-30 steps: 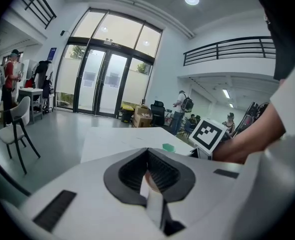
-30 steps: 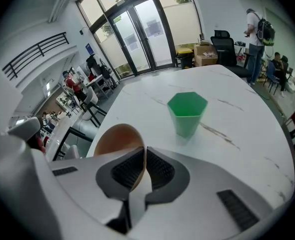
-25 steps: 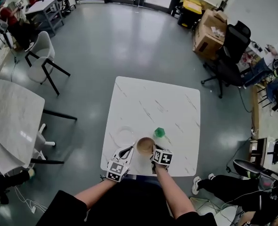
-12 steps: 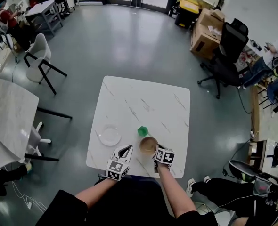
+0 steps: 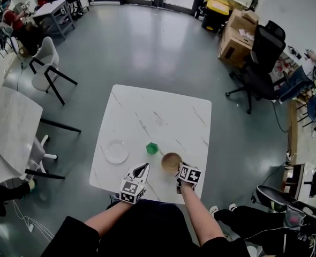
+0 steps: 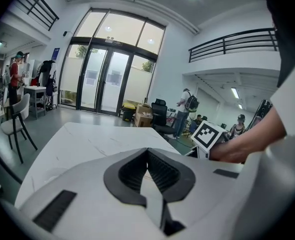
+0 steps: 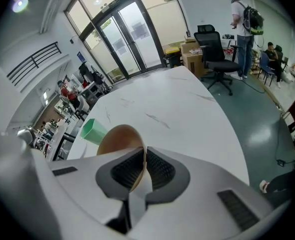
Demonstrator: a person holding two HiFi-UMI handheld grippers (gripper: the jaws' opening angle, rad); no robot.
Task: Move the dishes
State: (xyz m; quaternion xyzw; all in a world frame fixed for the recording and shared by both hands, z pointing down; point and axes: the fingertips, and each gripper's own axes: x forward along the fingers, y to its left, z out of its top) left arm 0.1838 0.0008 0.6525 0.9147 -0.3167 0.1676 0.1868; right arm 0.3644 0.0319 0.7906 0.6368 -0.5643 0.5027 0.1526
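A white table (image 5: 163,111) stands in the middle of the frame on a grey floor (image 5: 147,47). On the part of the table nearest the bottom of the frame, a pale round plate (image 5: 117,152) lies at the left. A small green cup (image 5: 152,148) sits a little to its right. A brown bowl (image 5: 171,162) comes next, lower and more to the right. The right gripper (image 5: 179,168) touches the bowl's bottom right edge. The left gripper (image 5: 142,170) is below the cup, apart from the plate and the bowl. Two bare arms come up from the bottom of the frame. A white chair (image 5: 45,63) stands at the upper left. A black chair (image 5: 262,58) and a cardboard box (image 5: 237,33) are at the upper right.
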